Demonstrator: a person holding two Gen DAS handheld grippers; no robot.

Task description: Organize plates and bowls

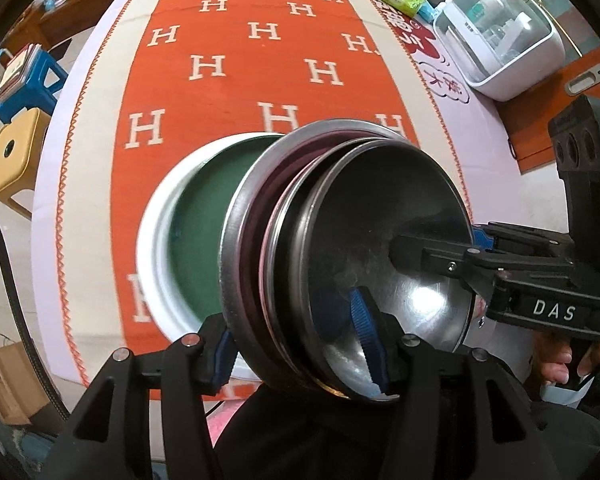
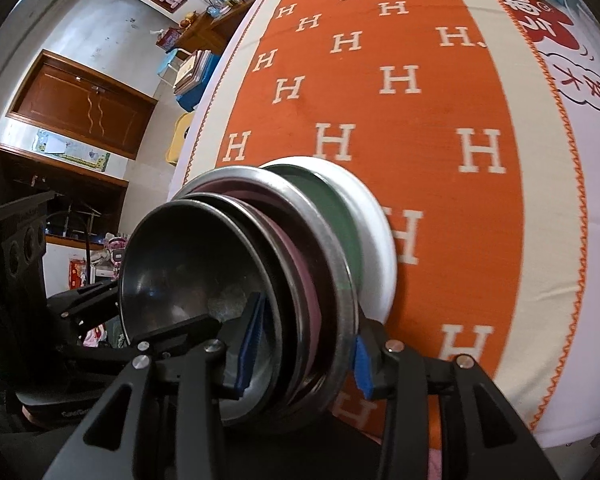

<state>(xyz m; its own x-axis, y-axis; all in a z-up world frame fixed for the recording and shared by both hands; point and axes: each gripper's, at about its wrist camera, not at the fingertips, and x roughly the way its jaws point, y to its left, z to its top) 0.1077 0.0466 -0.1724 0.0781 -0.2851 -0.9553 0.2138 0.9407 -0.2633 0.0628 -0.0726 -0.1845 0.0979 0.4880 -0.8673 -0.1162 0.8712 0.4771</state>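
Plates and bowls are nested into one stack [image 1: 340, 248]: shiny steel bowl [image 1: 384, 240] on top, steel-rimmed purple plate [image 1: 256, 216] below, green-and-white plate [image 1: 172, 248] at the bottom, over the near end of the orange H-patterned tablecloth [image 1: 236, 92]. Left gripper [image 1: 300, 344] and right gripper [image 2: 304, 344] each clamp the stack's edge. Looks mid-carry, so next is setting it down level, both opening together.

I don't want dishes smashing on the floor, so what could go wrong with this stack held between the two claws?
1. The steel bowls sit askew in the stack, rims unaligned; one could slide out.
2. Each claw, left and right, grips only one edge of the stack, so uneven motion could pry it loose.
3. The white plate at the back looks barely caught and might drop onto the table.
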